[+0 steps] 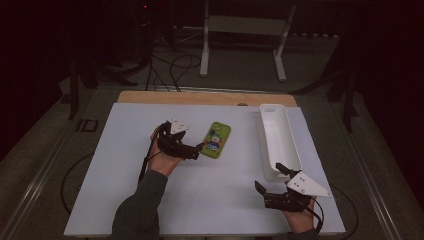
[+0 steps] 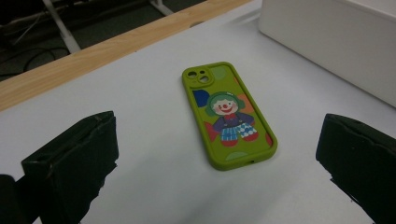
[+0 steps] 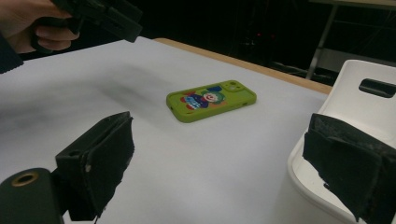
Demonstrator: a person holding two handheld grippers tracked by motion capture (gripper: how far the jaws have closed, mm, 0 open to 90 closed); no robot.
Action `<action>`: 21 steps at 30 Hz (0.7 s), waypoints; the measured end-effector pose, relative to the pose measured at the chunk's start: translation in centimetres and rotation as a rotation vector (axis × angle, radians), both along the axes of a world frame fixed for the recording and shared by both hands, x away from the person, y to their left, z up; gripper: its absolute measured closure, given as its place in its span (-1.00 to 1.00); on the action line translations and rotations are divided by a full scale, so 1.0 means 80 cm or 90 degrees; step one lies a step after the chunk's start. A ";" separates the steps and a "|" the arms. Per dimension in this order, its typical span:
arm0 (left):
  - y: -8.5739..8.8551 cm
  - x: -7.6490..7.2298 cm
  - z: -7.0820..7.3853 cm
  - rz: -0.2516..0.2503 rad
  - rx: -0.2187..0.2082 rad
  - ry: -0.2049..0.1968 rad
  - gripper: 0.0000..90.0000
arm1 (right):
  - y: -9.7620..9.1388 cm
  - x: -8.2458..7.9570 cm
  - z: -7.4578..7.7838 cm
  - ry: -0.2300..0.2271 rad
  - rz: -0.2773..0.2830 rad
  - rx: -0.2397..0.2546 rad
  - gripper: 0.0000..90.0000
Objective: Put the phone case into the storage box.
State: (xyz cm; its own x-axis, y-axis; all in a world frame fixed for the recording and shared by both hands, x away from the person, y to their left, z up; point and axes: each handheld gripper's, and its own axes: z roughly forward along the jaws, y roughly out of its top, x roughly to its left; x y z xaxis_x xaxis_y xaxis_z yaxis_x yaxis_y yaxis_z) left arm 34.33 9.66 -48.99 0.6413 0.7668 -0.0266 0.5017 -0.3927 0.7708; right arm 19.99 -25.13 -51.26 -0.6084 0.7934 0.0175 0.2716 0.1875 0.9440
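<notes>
A green phone case (image 1: 216, 140) with a clown picture lies flat on the white sheet (image 1: 150, 200), left of a long white tray (image 1: 278, 140). My left gripper (image 1: 196, 148) rests just left of the phone, pointing at it. In the left gripper view the phone (image 2: 227, 116) lies a little ahead between the open jaws of the left gripper (image 2: 217, 135), untouched. My right gripper (image 1: 270, 178) sits near the front right, beside the tray's near end. It stands open and empty (image 3: 219, 140), with the phone (image 3: 211, 100) farther ahead.
The white sheet covers a wooden table whose bare edge (image 1: 200, 97) shows at the back. The tray (image 3: 359, 98) has a handle slot and looks empty; its wall (image 2: 336, 42) stands right of the phone. Cables and a white frame (image 1: 245, 30) lie on the floor beyond.
</notes>
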 end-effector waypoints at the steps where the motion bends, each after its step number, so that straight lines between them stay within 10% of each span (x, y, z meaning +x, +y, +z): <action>1: 0.000 0.000 0.000 0.000 0.000 0.000 -1.00 | 0.000 0.000 0.000 0.000 0.000 0.000 -0.82; 21: -0.035 0.025 -0.013 0.003 0.014 0.033 -1.00 | -0.001 0.000 0.000 0.000 -0.006 -0.004 -0.82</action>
